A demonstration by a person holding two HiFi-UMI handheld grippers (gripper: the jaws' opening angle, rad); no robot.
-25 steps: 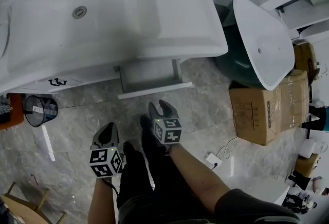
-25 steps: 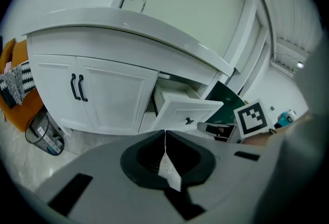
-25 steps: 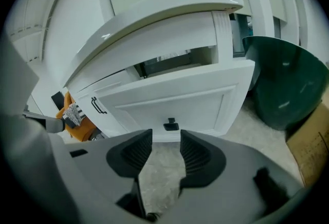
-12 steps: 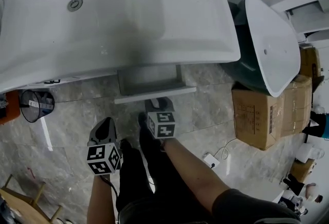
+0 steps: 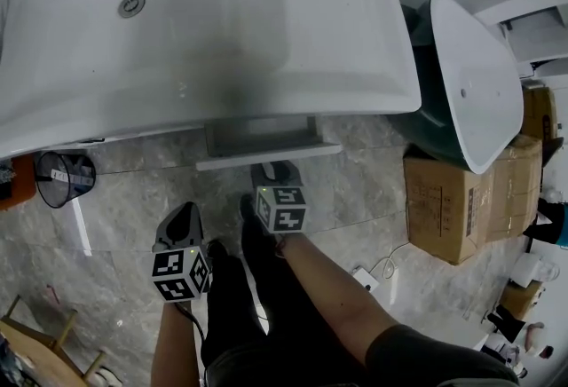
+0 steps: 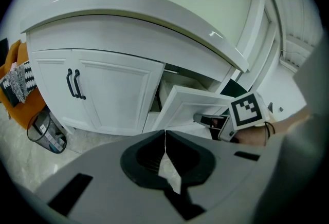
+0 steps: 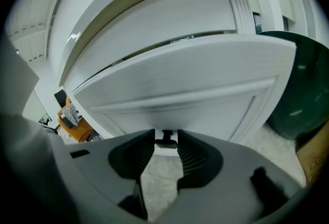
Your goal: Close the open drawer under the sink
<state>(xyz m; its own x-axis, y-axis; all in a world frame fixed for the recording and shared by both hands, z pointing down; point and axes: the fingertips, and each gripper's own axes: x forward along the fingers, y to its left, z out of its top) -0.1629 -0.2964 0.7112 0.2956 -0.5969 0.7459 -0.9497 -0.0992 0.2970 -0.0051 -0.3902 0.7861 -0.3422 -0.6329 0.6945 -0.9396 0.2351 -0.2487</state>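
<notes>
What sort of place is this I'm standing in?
Probably a bathroom-fixtures showroom or storeroom: a white ceramic vanity sink, a freestanding dark green bathtub beside it, and brown cardboard boxes on the floor.

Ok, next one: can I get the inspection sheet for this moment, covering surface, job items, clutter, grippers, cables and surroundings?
Surface: grey stone-look floor, with the white sink top above it.
Job's things: drawer under the sink stands partly open; its dark handle faces the person.
Clutter: wire waste bin at left; cardboard boxes at right.
Grippers: left gripper shut and empty, short of the cabinet. The right gripper jaws are apart and have just been closing, with the handle between their tips.
Cables: white cable with adapter on the floor.
Surroundings: dark green tub right of the sink; cabinet doors closed.
</notes>
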